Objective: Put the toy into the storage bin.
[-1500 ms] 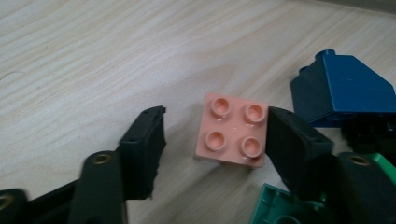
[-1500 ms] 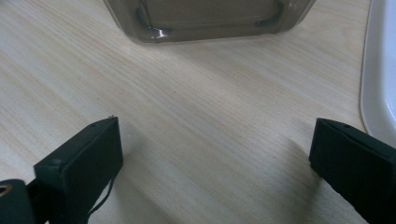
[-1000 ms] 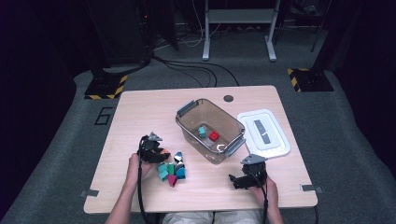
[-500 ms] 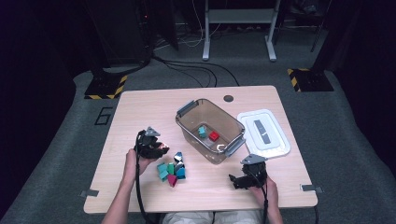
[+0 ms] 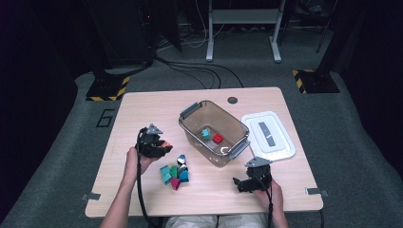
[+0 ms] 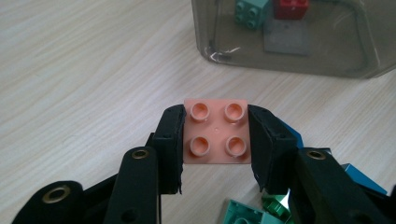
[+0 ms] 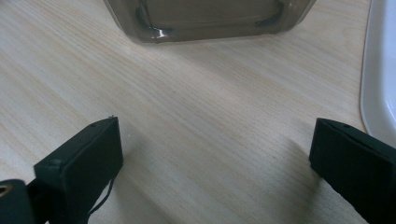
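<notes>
Jaws of the right gripper (image 5: 240,184) stand wide apart with nothing between them, low over the bare table (image 5: 142,107) at its near right edge. Left of it, the left gripper (image 6: 215,140) clamps a pink four-stud brick (image 6: 215,131) by two opposite sides, lifted clear of the wood above the loose brick pile (image 5: 174,174). Farther off sits the clear bin (image 5: 237,127), holding a teal brick (image 5: 206,134) and a red brick (image 5: 217,138), with the white lid (image 5: 267,135) to its right.
</notes>
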The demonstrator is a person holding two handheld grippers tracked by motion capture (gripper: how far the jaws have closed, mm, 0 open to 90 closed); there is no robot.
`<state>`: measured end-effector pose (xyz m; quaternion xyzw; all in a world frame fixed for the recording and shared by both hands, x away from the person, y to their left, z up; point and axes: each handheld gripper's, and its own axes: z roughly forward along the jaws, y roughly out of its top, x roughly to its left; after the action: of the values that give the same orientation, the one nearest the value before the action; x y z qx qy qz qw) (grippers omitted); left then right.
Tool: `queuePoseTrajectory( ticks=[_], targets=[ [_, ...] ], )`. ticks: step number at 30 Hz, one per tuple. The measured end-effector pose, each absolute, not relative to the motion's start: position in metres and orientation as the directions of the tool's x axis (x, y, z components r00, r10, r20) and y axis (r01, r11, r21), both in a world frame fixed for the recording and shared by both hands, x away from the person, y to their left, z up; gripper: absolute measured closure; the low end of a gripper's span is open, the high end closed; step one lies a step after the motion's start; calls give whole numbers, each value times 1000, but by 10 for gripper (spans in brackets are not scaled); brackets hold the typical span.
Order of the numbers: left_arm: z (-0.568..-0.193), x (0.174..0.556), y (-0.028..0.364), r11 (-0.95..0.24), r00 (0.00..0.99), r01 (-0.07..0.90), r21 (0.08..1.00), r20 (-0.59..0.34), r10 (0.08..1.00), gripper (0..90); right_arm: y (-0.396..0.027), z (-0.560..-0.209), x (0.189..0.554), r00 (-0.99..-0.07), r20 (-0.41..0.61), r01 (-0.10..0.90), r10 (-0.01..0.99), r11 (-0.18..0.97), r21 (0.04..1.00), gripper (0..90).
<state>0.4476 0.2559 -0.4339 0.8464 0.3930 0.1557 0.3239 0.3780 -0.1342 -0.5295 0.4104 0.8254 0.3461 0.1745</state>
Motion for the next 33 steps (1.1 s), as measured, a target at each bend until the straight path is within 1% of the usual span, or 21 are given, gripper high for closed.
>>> queuePoseTrajectory(
  ticks=[8,23,33],
  targets=[
    [-413,449,257,-497,651,544,676,33,758,585,-134,-529,378,-602,-4,557,798,423,715,21],
    [-396,457,251,-500,654,533,682,42,755,585,-134,-529,378,-602,-4,557,798,423,715,21],
    [-375,464,249,-508,655,523,684,59,753,585,-134,-529,378,-602,-4,557,798,423,715,21]
  ],
)
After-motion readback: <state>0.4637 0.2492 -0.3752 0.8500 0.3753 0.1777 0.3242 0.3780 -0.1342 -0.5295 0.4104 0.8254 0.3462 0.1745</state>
